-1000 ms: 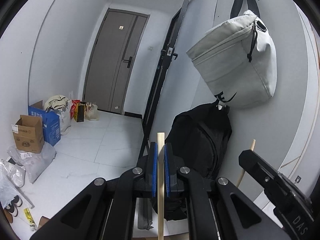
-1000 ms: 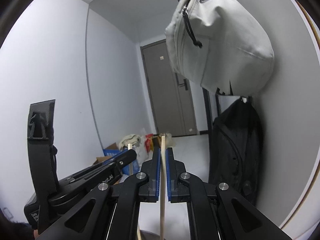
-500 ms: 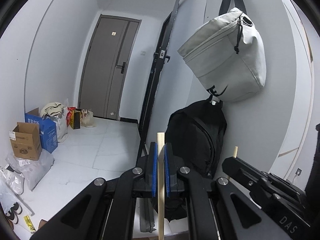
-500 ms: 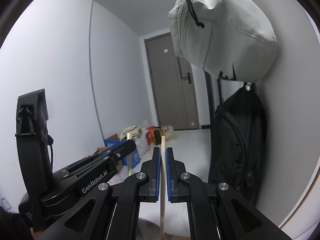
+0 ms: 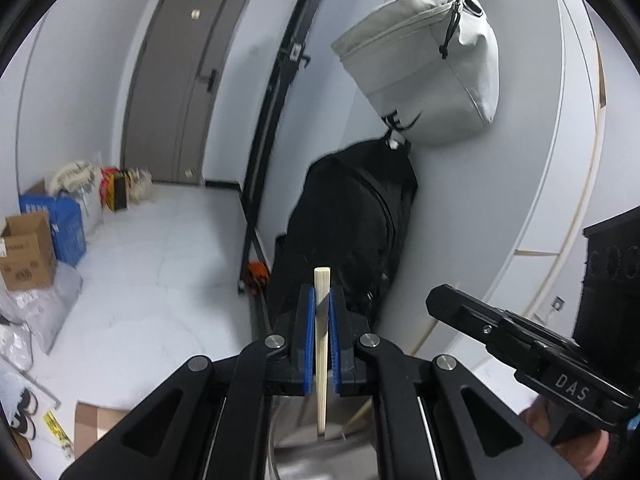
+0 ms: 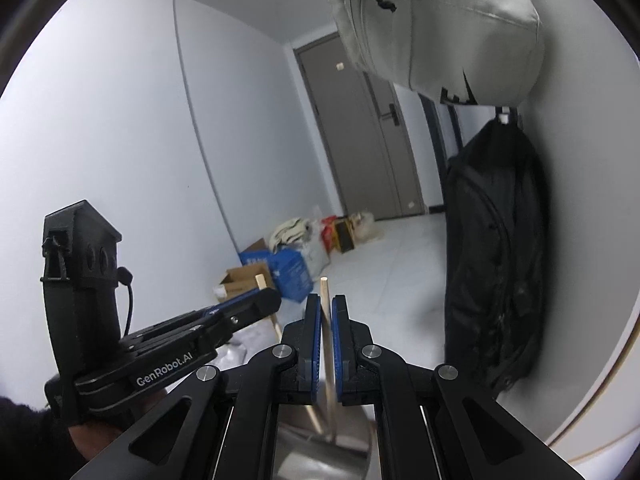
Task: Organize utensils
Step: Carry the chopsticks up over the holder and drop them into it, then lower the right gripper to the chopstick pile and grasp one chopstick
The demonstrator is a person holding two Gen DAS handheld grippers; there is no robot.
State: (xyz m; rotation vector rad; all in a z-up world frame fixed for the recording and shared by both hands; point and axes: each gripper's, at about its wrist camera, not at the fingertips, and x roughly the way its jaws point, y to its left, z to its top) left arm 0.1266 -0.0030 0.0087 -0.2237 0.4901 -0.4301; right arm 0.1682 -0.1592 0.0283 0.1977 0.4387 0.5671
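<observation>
Pale, unfinished wood: each claw pinches one chopstick upright between its blue pads. The left gripper (image 5: 322, 322) is clenched on a flat-sided chopstick (image 5: 321, 344) with a squared tip that pokes just above the fingertips; its lower end runs down below the claw to a metal container (image 5: 316, 456), though whether it touches is unclear. The right gripper (image 6: 326, 328) is clamped on a thinner, rounder chopstick (image 6: 327, 340), leaning slightly left at the top, its foot likewise down at the metal container (image 6: 320, 452) beneath the claw.

From the left wrist view, the right gripper sits off to the right of the claw, with "DAS" in white on its black body. From the right wrist view, the left gripper sits to the left, marked "GenRobot.AI". A blue carton (image 6: 294, 268) and a brown cardboard box (image 5: 26, 250) lie ahead on the white floor; their print is too small to read.

Compared with a second ago, both claws have tipped downward: the grey bag (image 5: 428, 72) and black backpack (image 5: 352, 224) ahead of the left claw sit closer and lower in the left view, and more of the floor shows.
</observation>
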